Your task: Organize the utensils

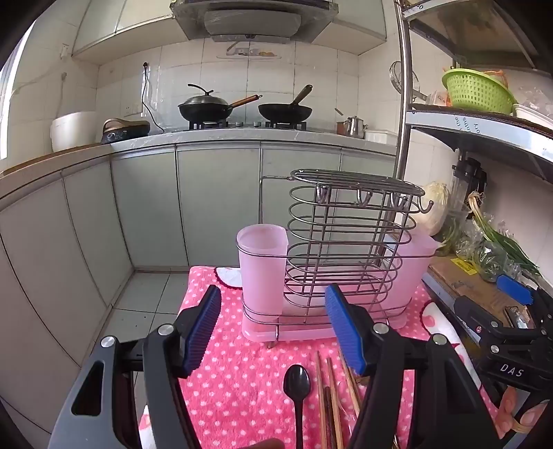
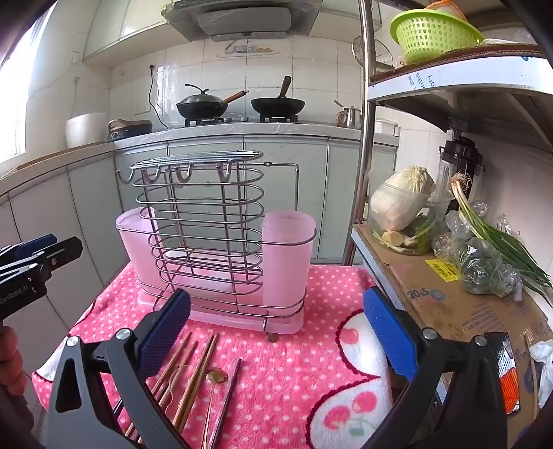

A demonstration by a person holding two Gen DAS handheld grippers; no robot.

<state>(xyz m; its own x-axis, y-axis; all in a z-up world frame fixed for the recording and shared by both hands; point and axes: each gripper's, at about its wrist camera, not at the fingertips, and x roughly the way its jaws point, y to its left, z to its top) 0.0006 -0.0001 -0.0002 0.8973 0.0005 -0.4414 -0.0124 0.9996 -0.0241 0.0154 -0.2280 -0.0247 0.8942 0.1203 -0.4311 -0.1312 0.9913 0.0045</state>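
Observation:
A wire utensil rack (image 1: 349,248) (image 2: 204,238) with pink plastic cups (image 1: 262,266) (image 2: 287,255) stands on a pink dotted towel (image 1: 242,373) (image 2: 293,362). In front of it lie a black spoon (image 1: 297,383), several wooden chopsticks (image 1: 328,397) (image 2: 193,373) and a small gold spoon (image 2: 216,376). My left gripper (image 1: 274,331) hovers open above the spoon and chopsticks, holding nothing. My right gripper (image 2: 276,331) is open wide over the towel, right of the chopsticks, with nothing in it. In the left wrist view the right gripper (image 1: 511,311) appears at the right edge.
A metal shelf (image 2: 449,79) stands at the right with a cardboard box (image 2: 449,304), a cabbage in a jar (image 2: 404,207), green onions (image 2: 501,248) and a green basket (image 2: 428,31). Behind are cabinets and a stove with two woks (image 1: 242,108). A tiled floor (image 1: 145,304) lies left of the towel.

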